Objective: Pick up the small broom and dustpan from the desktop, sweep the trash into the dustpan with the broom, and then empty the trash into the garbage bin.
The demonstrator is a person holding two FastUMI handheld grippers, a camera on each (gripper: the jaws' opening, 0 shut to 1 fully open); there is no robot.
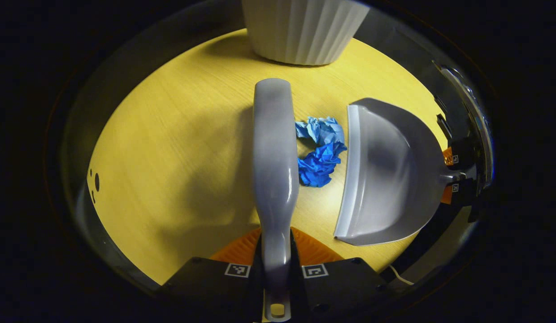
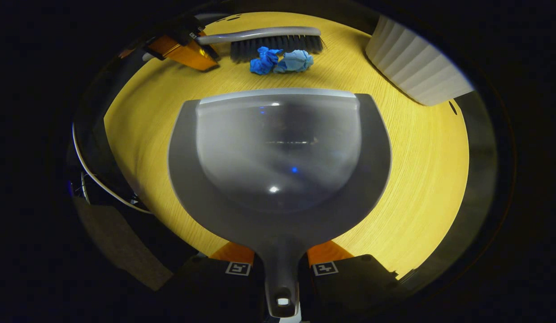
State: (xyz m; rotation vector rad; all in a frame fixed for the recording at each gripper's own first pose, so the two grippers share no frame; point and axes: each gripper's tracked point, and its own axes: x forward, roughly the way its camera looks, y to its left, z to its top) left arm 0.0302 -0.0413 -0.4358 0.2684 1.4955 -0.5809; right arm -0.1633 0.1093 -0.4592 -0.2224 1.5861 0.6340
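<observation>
My left gripper [image 1: 276, 251] is shut on the handle of the grey broom [image 1: 274, 152], which lies along the yellow desktop [image 1: 179, 134]. Two crumpled blue paper wads [image 1: 320, 152] sit between the broom head and the lip of the grey dustpan [image 1: 385, 175]. My right gripper [image 2: 280, 258] is shut on the dustpan's handle, and the dustpan [image 2: 278, 152] rests flat on the desk with its pan empty. In the right gripper view, the broom's dark bristles [image 2: 278, 44] stand just behind the paper [image 2: 282, 60], with the left gripper [image 2: 186, 49] at its handle. The right gripper [image 1: 455, 172] shows at the dustpan's handle.
A white ribbed bin [image 1: 305, 31] stands on the desk beyond the broom, also at the upper right as the bin [image 2: 417, 67]. The round desk edge [image 1: 125, 264] curves close around. A white cable [image 2: 94, 179] hangs off the left side.
</observation>
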